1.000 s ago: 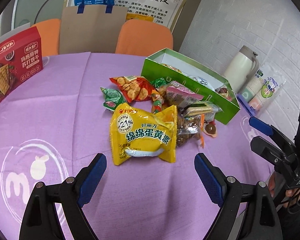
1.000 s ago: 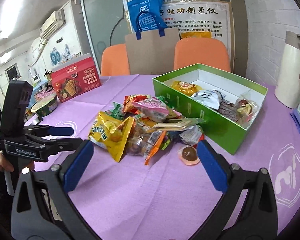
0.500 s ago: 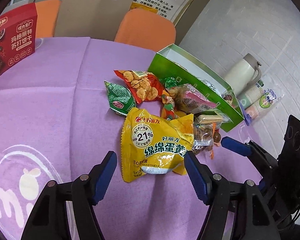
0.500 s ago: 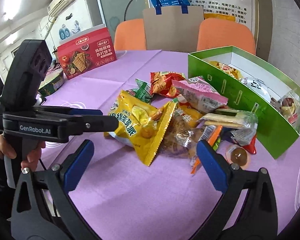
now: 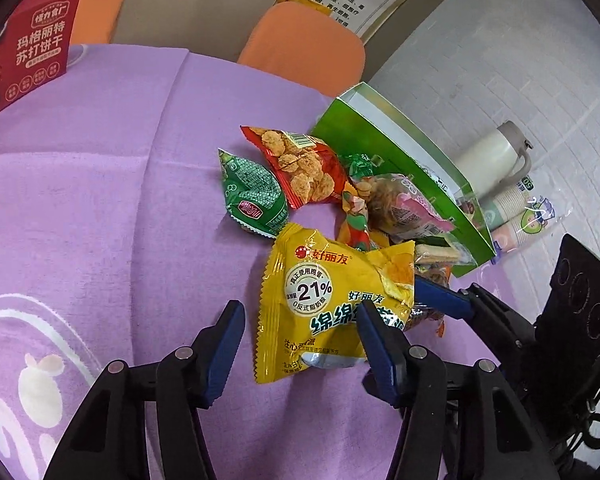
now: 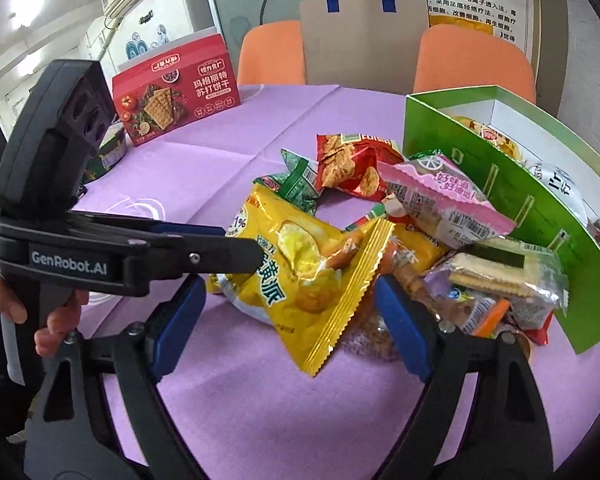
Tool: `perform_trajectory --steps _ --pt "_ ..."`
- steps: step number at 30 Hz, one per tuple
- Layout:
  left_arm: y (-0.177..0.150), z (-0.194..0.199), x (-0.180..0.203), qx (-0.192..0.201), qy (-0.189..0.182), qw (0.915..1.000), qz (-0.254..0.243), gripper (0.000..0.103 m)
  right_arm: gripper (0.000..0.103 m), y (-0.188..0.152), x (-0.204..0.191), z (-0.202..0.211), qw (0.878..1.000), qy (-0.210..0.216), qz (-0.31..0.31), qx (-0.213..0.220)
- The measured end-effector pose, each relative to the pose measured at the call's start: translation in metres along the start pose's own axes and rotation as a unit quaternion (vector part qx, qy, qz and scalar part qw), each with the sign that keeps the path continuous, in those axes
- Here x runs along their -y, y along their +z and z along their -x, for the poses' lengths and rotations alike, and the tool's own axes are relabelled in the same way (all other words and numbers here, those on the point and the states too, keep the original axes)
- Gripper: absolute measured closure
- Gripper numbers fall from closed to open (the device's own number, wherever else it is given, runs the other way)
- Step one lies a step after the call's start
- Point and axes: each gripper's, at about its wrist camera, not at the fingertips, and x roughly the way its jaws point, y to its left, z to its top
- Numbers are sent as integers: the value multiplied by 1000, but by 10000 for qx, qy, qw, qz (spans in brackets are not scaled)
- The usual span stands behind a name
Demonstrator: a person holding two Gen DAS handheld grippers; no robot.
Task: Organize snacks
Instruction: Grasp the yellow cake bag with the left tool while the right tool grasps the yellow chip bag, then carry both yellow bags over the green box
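Closing on the yellow pie bag (image 5: pixel 320 308) from both sides, left wrist view first: left gripper (image 5: pixel 300 344) jaws are narrowing with the bag's lower half between them; right-hand blue pad is overlapping the bag's printed face, left-hand pad is standing just clear of the bag's left edge, so not clamped. Bag is lying flat on the purple tablecloth (image 5: pixel 100 200), at the near end of the snack pile. Just beyond the bag: green packet (image 5: pixel 254 200) and red chip packet (image 5: pixel 300 168), pink packet (image 5: pixel 404 208) behind those, all beside the green box (image 5: pixel 400 160). Right gripper (image 5: pixel 440 300) is coming in from the bag's right edge, one blue tip touching or nearly touching that edge, can't tell which. Thermos (image 5: pixel 496 156) and stacked paper cups (image 5: pixel 512 216) are sitting past the box by the wall; red cracker box (image 5: pixel 36 52) is well away from the bag, far left

Right wrist view: right gripper (image 6: pixel 288 320) jaws are also narrowing, still wide, straddling the yellow pie bag (image 6: pixel 300 264); neither pad is visibly pressing on it. Left gripper (image 6: pixel 236 248) is reaching in from the bag's left, its black finger overlapping the bag's top edge, a hand (image 6: pixel 40 316) on its handle. Cracker sleeve (image 6: pixel 496 268) is lying right of the bag, against the green box (image 6: pixel 500 184), which is already holding several snacks
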Motion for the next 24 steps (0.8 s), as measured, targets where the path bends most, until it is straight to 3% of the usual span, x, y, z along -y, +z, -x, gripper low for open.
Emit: perform_trajectory --steps 5,7,10,16,21,23,24 --pt "-1 -3 5 -14 -183 9998 -61 53 42 1 -5 -12 9995 -237 209 -80" --pt "-2 -2 7 -39 -257 9997 -45 58 44 -2 -7 -7 9996 -221 183 -81" --pt "-2 1 10 25 -49 9998 -174 58 44 -8 -1 1 9998 -161 101 -61" --pt "-1 -4 13 -91 -118 9996 -241 56 43 -17 8 14 10000 -81 -24 -36" --pt "0 -16 14 -82 -289 9995 -112 52 55 -16 8 9 9999 -152 15 -61" --pt "1 -18 13 -89 -426 9990 -107 56 57 -15 11 9 9999 -125 -71 -69" --pt "0 -18 14 -100 -511 9986 -71 63 58 -15 13 10 9998 -104 -120 -69"
